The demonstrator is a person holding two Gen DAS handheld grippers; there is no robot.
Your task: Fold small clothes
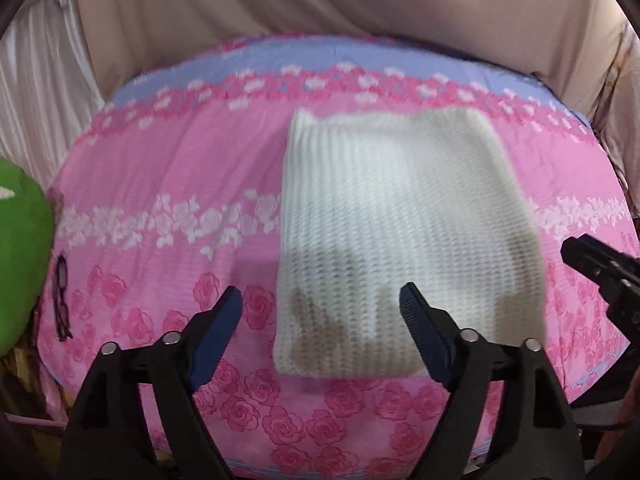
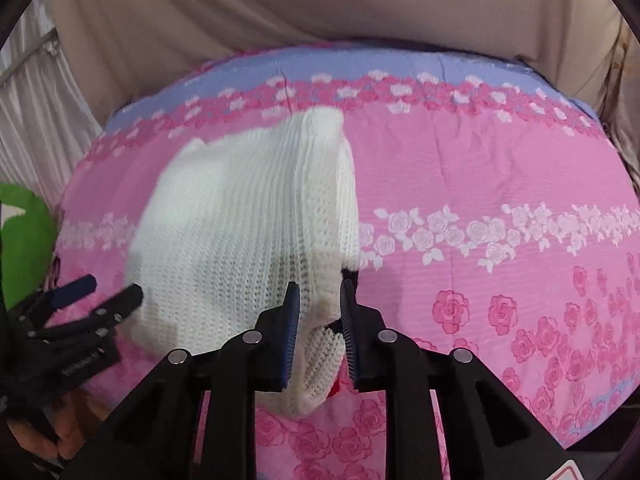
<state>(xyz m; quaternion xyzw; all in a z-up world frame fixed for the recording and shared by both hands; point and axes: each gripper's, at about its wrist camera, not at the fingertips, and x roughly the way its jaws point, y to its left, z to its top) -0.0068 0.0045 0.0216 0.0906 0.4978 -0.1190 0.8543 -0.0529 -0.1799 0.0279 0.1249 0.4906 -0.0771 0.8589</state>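
- At the far left we see a green cushion [image 1: 18, 256] at the bed's edge and a pair of glasses [image 1: 62, 298] lying on the pink rose bedspread [image 1: 160, 168].
- Our left gripper [image 1: 320, 312] hangs with its jaws spread wide and nothing between them; the near left corner of the white knit garment [image 1: 400, 240] lies just ahead, under the gap.
- The garment lies folded into a rough rectangle on the bedspread, its long axis running away from us toward the draped beige cloth [image 1: 320, 20] at the back.
- Our right gripper [image 2: 320, 320] has its jaws drawn close about the garment's near right corner, which bunches between the pads; we judge it pinched.
- So the right hand is the one on the cloth, and the next fold likely turns on carrying that corner across while the left stays free.
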